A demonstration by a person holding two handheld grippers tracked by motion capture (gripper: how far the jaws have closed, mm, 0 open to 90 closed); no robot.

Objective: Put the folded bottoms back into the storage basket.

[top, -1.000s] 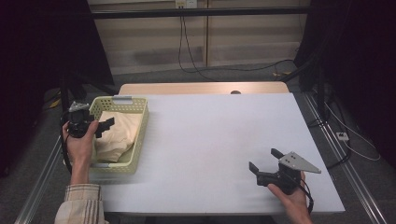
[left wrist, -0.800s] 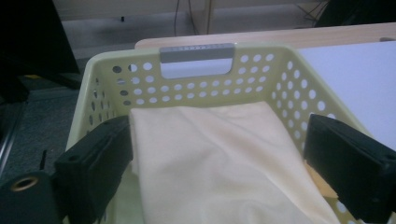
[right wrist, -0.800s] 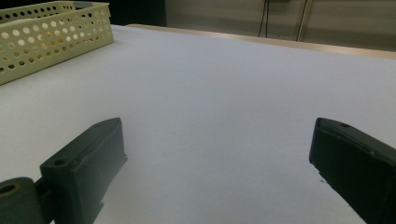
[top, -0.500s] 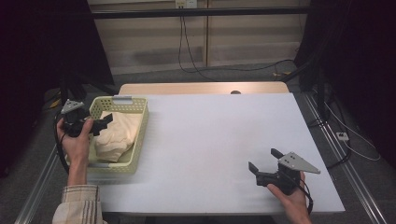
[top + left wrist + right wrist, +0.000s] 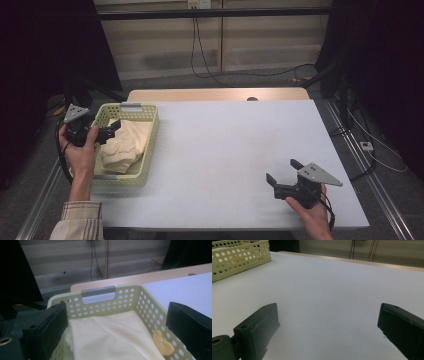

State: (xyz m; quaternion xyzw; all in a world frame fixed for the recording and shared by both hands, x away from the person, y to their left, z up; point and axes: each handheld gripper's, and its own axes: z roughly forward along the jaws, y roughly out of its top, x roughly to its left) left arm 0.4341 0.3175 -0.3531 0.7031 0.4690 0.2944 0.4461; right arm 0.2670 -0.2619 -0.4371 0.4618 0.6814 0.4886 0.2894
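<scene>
Two grippers, fingers apart: our left gripper hovers directly over folded cream cloth inside perforated yellow-green plastic basket; right gripper rests far across white counter.

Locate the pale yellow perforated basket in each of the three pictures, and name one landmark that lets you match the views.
High view: the basket sits at the table's left edge, cloth inside, left claw over it.
Left gripper view: it spans the lower centre, between the open jaws, cloth inside.
Right gripper view: its corner is at top left.
Shared landmark: the white tabletop beside the basket's perforated wall.
</scene>
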